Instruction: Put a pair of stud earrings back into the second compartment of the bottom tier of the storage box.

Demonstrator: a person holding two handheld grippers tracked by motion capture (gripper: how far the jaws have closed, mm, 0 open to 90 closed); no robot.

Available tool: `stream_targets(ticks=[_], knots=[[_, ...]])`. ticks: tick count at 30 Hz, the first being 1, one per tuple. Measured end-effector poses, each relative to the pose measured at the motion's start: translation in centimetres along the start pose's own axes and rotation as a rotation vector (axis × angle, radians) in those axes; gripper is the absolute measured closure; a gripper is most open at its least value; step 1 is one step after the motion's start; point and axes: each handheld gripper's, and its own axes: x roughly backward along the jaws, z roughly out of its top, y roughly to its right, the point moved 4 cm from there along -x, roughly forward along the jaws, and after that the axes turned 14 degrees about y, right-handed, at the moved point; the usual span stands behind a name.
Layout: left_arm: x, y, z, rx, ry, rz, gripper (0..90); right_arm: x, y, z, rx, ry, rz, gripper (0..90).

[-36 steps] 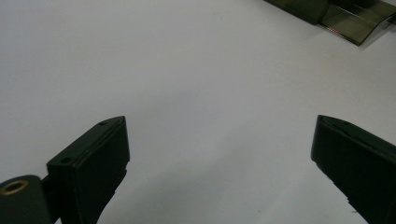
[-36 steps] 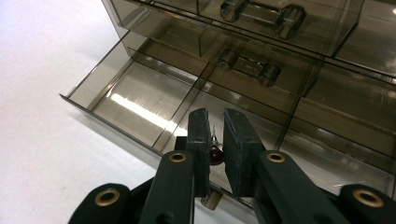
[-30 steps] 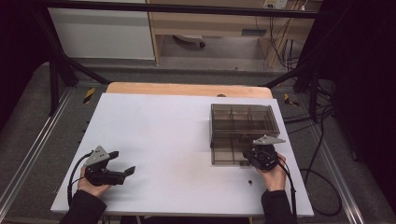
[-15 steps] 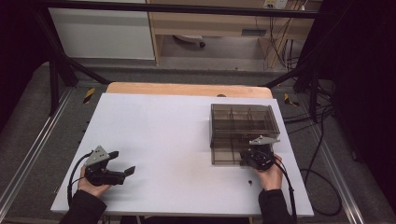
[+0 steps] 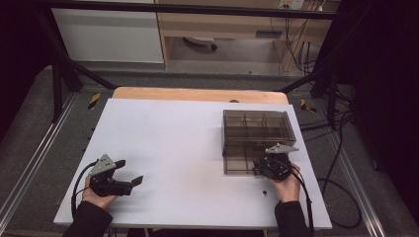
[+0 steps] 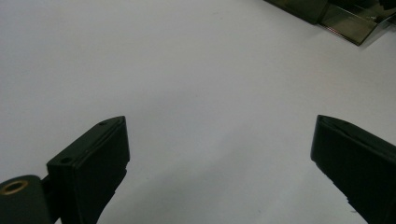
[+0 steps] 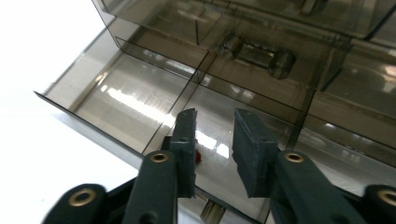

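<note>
Your right tool [image 7: 212,140] hovers over the smoky plastic organizer's [image 5: 257,132] pulled-out drawer [image 7: 140,107], jaws slightly parted and empty, a small red piece [image 7: 199,157] just below them. Lower straight, then close. Your left tool [image 5: 120,174] rests wide open on the bench [image 5: 173,143].

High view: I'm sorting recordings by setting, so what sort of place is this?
Probably a lab recording bay: a white table inside a black frame, loose cables at the back, and a handheld left gripper and right gripper.
</note>
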Motion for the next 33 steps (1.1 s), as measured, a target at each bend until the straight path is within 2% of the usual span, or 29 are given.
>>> stream_targets(ticks=[6,10,15,19,33], knots=[[0.0,0.0,0.0,0.001,0.001,0.001,4.6,1.2,-0.4,0.5,0.006,0.044,0.016,53.5],[0.0,0.0,0.0,0.001,0.001,0.001,4.6,2.0,-0.6,0.6,-0.010,0.066,0.030,44.1],[0.0,0.0,0.0,0.001,0.001,0.001,4.6,2.9,-0.6,0.5,-0.029,0.085,0.035,33.0],[0.0,0.0,0.0,0.001,0.002,0.001,4.6,3.5,-0.7,0.3,-0.023,0.095,0.033,24.8],[0.0,0.0,0.0,0.001,0.002,0.001,4.6,5.1,-0.6,-1.1,-0.041,0.131,0.055,9.1]])
